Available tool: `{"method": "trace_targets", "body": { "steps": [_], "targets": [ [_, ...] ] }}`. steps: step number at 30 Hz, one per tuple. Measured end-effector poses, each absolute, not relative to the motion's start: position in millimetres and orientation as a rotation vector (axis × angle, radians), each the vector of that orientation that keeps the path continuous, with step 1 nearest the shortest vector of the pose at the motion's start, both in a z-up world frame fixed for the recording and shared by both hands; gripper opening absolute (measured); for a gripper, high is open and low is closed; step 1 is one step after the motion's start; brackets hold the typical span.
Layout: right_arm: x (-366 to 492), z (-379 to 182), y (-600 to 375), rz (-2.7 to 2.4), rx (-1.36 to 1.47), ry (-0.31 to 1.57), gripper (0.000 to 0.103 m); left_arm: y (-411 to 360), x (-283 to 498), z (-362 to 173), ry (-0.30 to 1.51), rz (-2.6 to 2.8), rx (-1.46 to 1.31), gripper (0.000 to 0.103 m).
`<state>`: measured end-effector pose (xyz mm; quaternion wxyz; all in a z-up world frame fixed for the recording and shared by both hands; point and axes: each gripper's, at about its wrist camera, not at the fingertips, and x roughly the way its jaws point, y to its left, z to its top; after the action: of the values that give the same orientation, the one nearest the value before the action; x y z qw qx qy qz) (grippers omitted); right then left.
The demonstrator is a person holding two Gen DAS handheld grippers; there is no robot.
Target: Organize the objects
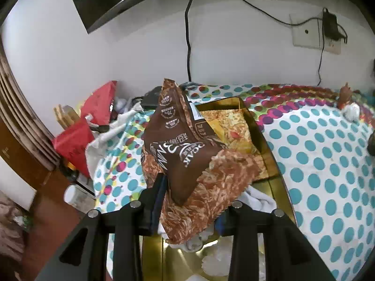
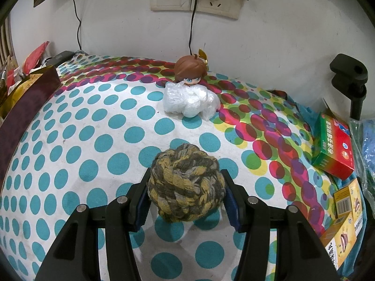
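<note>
A brown snack bag [image 1: 187, 154] stands tilted over an open gold box [image 1: 260, 140] that holds yellow packets and white wrappers. My left gripper [image 1: 199, 192] is shut on the bag's lower part: the left pad presses its side, and the bag hides the right pad. In the right wrist view a yellow-and-grey rope ball [image 2: 185, 185] sits between the fingers of my right gripper [image 2: 186, 172], both blue pads against its sides, just above the spotted tablecloth [image 2: 93, 140]. The gold box [image 2: 28, 93] shows at the far left there.
A brown-haired doll [image 2: 191, 72] and a white plastic bundle [image 2: 189, 103] lie near the wall. A red-green carton [image 2: 335, 145] and yellow cartons [image 2: 346, 201] sit at the right edge by a black clamp stand [image 2: 351, 75]. Red bags [image 1: 77, 140] crowd the table's left end.
</note>
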<state>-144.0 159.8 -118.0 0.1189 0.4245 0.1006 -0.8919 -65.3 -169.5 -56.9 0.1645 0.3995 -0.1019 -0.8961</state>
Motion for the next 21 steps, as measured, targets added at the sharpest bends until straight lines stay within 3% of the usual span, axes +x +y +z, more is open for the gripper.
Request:
{"method": "trace_targets", "body": {
  "steps": [3, 9, 21],
  "targets": [
    [-144.7, -117.9, 160.1, -2.609, 1.241, 0.298, 0.052, -162.8, -65.2, -59.8, -0.329, -2.550, 1.135, 0.037],
    [-143.8, -117.9, 159.5, -2.609, 1.240, 0.299, 0.052, -167.0, -63.2, -58.6, -0.211, -2.553, 1.133, 0.058],
    [-144.1, -117.2, 159.1, -2.612, 1.238, 0.308, 0.051, -151.9, -40.7, -33.5, -0.167, -2.594, 1.053, 0.059]
  ]
}}
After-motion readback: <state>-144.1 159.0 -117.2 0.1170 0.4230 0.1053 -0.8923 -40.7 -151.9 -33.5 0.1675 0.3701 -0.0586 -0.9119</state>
